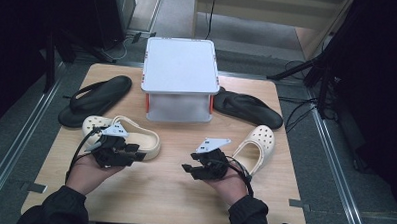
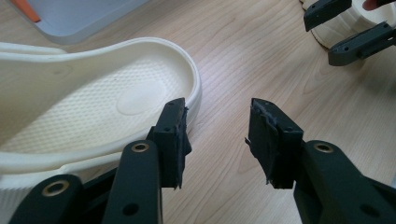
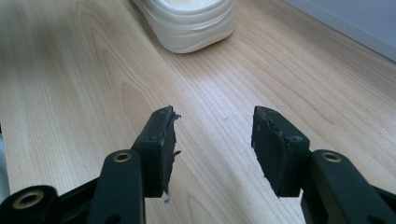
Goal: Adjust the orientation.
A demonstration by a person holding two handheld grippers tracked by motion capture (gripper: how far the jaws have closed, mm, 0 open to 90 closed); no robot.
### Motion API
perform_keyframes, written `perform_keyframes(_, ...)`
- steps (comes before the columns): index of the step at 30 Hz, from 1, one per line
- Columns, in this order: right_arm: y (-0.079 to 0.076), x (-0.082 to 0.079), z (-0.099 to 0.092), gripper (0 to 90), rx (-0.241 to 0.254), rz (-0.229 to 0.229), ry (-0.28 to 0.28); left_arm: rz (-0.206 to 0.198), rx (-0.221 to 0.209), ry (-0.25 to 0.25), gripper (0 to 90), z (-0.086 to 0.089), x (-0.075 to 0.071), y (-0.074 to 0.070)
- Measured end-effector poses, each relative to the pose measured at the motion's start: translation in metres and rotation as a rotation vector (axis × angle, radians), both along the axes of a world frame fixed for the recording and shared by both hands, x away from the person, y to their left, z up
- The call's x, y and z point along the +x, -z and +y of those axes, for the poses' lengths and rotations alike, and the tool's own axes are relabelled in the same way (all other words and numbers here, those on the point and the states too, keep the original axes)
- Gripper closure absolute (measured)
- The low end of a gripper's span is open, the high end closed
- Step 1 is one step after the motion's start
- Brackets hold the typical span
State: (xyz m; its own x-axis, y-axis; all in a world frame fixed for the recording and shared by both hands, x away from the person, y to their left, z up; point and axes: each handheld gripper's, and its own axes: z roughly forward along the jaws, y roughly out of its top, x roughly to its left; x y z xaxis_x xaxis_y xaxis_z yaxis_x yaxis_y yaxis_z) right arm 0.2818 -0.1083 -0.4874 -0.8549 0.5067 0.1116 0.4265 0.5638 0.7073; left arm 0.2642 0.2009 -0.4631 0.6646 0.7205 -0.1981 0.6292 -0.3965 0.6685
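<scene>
Two cream clogs lie on the wooden table. The left clog lies sole-down with its footbed up, and my left gripper sits open just at its heel end. In the left gripper view the left gripper has one jaw beside the clog's rim and bare wood between the pads. My right gripper is open over bare table, a short way left of the right clog. In the right gripper view the right gripper holds nothing, and the left clog's heel lies ahead of it.
A white box with red corner pieces stands at the back middle of the table. One black flip-flop lies left of it and another right of it. Cables and stands crowd the floor on the right.
</scene>
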Motion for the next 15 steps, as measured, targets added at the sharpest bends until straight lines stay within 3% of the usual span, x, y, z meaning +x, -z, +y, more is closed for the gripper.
perform_keyframes(3, -0.001, 0.0, 0.003, 50.1, 0.004, 0.0, -0.008, -0.008, 0.008, -0.015, 56.7, 0.006, -0.003, -0.002)
perform_keyframes(11, -0.003, 0.0, 0.013, 50.1, 0.004, -0.004, -0.046, -0.022, -0.021, -0.08, 55.8, 0.028, -0.01, -0.009)
perform_keyframes(15, -0.002, 0.002, 0.016, 50.2, -0.001, -0.005, -0.056, -0.033, -0.002, -0.109, 53.4, 0.036, -0.013, -0.01)
